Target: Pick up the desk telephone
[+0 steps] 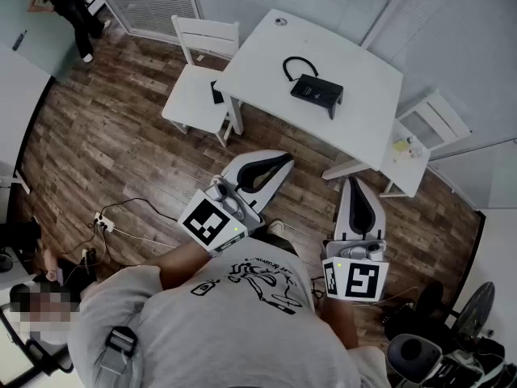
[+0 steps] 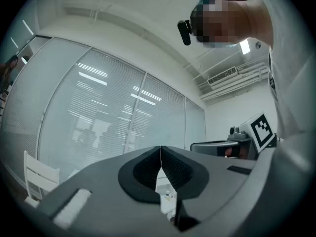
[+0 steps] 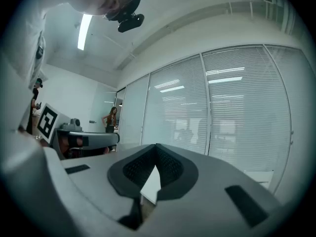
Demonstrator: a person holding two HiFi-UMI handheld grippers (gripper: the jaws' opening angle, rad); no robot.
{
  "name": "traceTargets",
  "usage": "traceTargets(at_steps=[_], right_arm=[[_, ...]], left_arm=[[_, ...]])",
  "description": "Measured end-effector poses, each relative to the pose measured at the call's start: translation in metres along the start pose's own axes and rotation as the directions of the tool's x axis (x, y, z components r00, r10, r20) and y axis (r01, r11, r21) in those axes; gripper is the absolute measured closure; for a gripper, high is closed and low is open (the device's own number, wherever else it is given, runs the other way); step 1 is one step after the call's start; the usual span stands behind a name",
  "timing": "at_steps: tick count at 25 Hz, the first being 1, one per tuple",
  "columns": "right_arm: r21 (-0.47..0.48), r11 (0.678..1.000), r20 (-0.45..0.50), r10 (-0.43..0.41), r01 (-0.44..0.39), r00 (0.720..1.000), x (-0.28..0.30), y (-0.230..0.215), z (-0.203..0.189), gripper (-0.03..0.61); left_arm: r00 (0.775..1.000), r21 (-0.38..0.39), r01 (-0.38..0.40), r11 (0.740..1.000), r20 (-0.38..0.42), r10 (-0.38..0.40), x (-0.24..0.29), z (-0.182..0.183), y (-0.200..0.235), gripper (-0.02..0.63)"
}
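Note:
The black desk telephone (image 1: 317, 92) with its curled cord sits on the white table (image 1: 355, 63) ahead of me in the head view. My left gripper (image 1: 284, 158) is held at waist height, well short of the table, shut with nothing in it. My right gripper (image 1: 359, 183) is beside it, also shut and empty. In the left gripper view the left gripper's (image 2: 160, 149) jaws meet in a thin line in front of window blinds. In the right gripper view the right gripper's (image 3: 156, 147) jaws also meet. The phone is hidden in both gripper views.
A white chair (image 1: 196, 79) stands left of the table and another white chair (image 1: 420, 136) to its right with small items on it. Cables and a power strip (image 1: 103, 221) lie on the wooden floor. A person (image 1: 69, 6) stands far left. Equipment (image 1: 440, 346) sits bottom right.

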State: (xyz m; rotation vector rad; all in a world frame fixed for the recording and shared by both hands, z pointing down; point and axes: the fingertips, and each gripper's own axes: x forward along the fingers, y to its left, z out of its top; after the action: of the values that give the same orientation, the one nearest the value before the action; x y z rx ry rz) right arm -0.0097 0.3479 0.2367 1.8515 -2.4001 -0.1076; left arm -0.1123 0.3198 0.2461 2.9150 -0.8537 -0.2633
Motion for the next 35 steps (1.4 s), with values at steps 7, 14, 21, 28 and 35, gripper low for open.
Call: traceTargets(at_steps=[7,14,21,28,35], right_arm=[[0.013,1.0,0.016,0.0,0.0,1.0,0.021,0.014,0.005,0.572],[0.008,1.0,0.001,-0.024,0.024,1.0,0.043,0.027,0.0,0.572],[0.024,0.999,-0.007,-0.03,0.03,1.0,0.063,0.019,-0.008,0.572],[0.041,0.999,-0.006,-0.033,0.033,0.999,0.092,-0.021,-0.025,0.572],[0.066,0.997,-0.004,-0.039,0.039,0.999,0.136,-0.09,-0.037,0.572]], left_arm=[[1.0,-0.001,0.003,1.0,0.006,-0.003,-0.006,0.003,0.024,0.609],[1.0,-0.021,0.02,1.0,-0.015,-0.02,-0.013,-0.004,0.051,0.609],[0.999,-0.027,0.018,0.999,-0.037,-0.019,0.0,-0.013,0.069,0.609],[0.998,-0.037,0.016,0.999,-0.064,-0.018,0.046,-0.032,0.085,0.61],[0.996,-0.044,0.022,0.999,-0.086,-0.026,0.128,-0.045,0.109,0.611]])
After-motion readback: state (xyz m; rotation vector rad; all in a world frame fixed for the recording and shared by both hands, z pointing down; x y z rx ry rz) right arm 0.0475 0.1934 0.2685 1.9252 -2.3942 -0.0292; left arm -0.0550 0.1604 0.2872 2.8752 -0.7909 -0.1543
